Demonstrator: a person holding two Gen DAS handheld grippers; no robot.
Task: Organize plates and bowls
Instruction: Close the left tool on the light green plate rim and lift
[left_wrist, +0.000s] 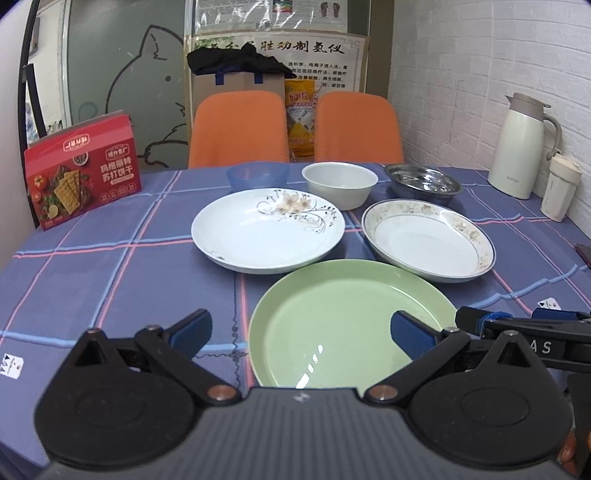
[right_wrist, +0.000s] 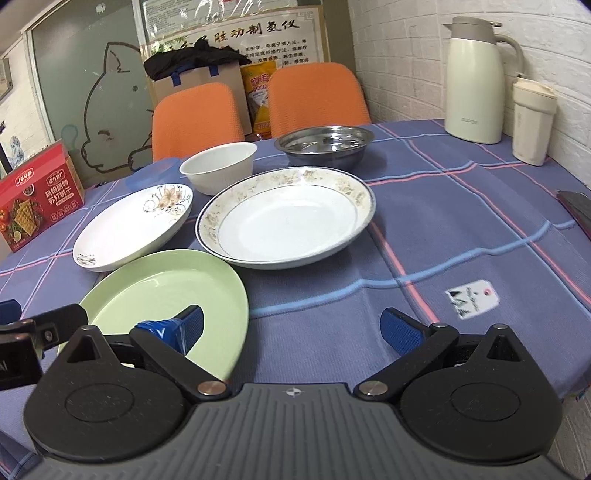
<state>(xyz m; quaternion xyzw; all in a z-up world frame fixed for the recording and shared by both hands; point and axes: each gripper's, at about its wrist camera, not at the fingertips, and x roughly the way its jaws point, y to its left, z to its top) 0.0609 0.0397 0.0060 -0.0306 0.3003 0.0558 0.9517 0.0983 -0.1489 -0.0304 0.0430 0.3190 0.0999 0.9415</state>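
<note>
A green plate (left_wrist: 343, 317) (right_wrist: 166, 291) lies nearest me on the checked tablecloth. Behind it sit a white plate with a flower print (left_wrist: 267, 230) (right_wrist: 133, 229) and a white plate with a patterned rim (left_wrist: 428, 240) (right_wrist: 286, 218). Farther back stand a blue plastic bowl (left_wrist: 257, 176), a white bowl (left_wrist: 340, 184) (right_wrist: 218, 167) and a steel bowl (left_wrist: 423, 182) (right_wrist: 325, 144). My left gripper (left_wrist: 301, 334) is open, low over the green plate's near left side. My right gripper (right_wrist: 295, 328) is open too, hovering just right of the green plate with nothing between its fingers.
A red cracker box (left_wrist: 83, 170) (right_wrist: 37, 194) stands at the left edge. A cream thermos jug (left_wrist: 522, 144) (right_wrist: 476, 79) and a cream cup (left_wrist: 559, 186) (right_wrist: 532, 122) stand by the brick wall on the right. Two orange chairs (left_wrist: 240, 127) face the far side.
</note>
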